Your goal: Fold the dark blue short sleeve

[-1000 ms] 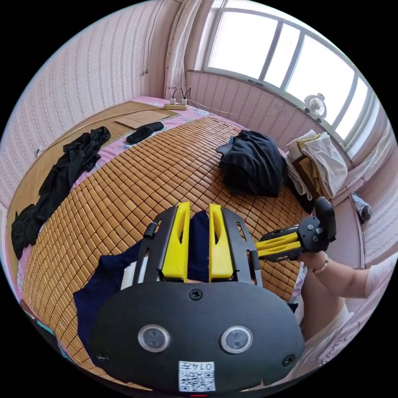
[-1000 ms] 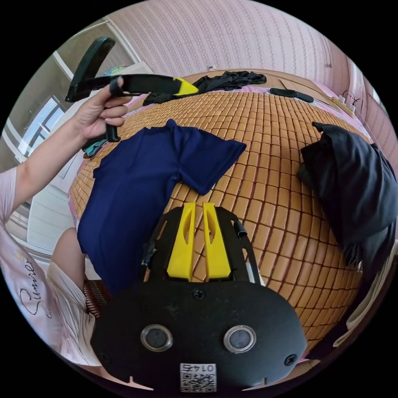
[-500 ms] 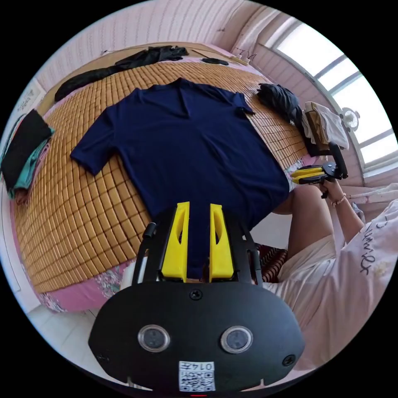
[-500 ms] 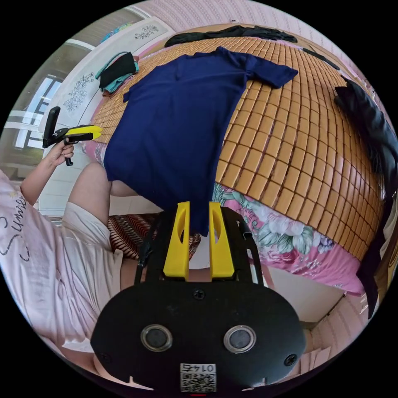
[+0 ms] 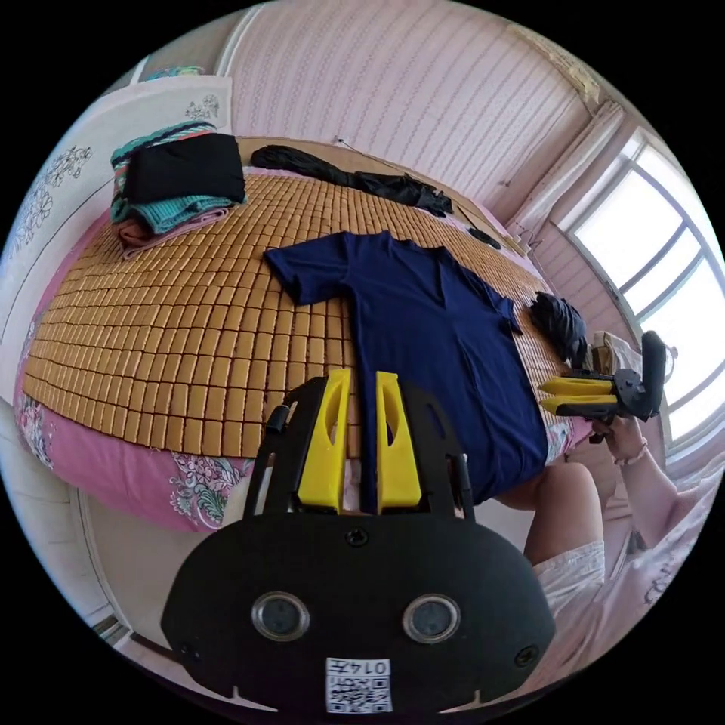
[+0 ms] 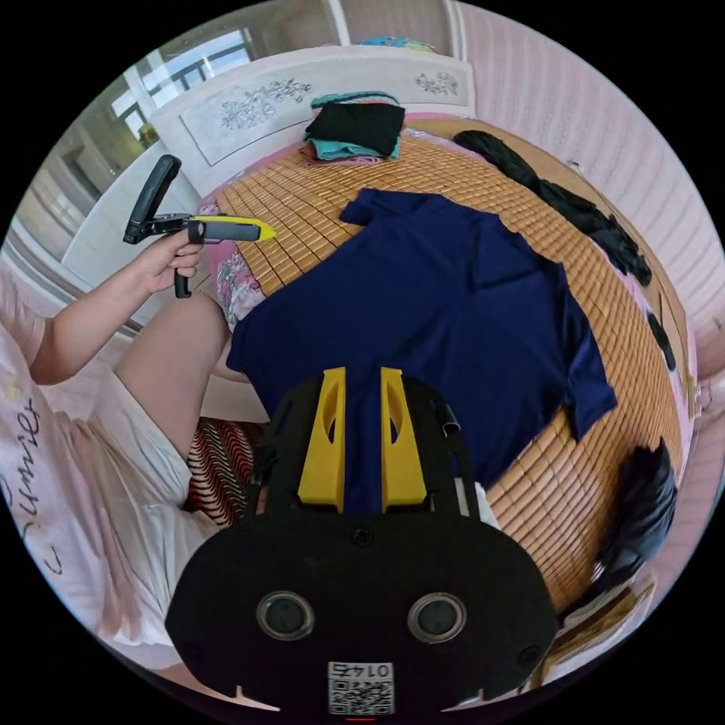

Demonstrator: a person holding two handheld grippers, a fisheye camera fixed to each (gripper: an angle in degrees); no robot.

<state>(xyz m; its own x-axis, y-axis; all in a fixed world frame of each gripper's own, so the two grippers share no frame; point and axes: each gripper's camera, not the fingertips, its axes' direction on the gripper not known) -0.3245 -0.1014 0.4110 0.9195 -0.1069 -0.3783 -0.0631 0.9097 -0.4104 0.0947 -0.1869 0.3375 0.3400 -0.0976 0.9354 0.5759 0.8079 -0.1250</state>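
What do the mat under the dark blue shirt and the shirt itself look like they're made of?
The mat looks like small bamboo or wood tiles strung together: rows of tan, slightly glossy rectangles with dark gaps between them. The dark blue shirt looks like a thin, soft, matte knit, possibly cotton or a blend: it lies flat with shallow creases and its hem droops over the bed edge. The exact fibre can't be told.

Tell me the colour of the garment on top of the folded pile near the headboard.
Black, on top of the folded pile; clearest in the left gripper view.
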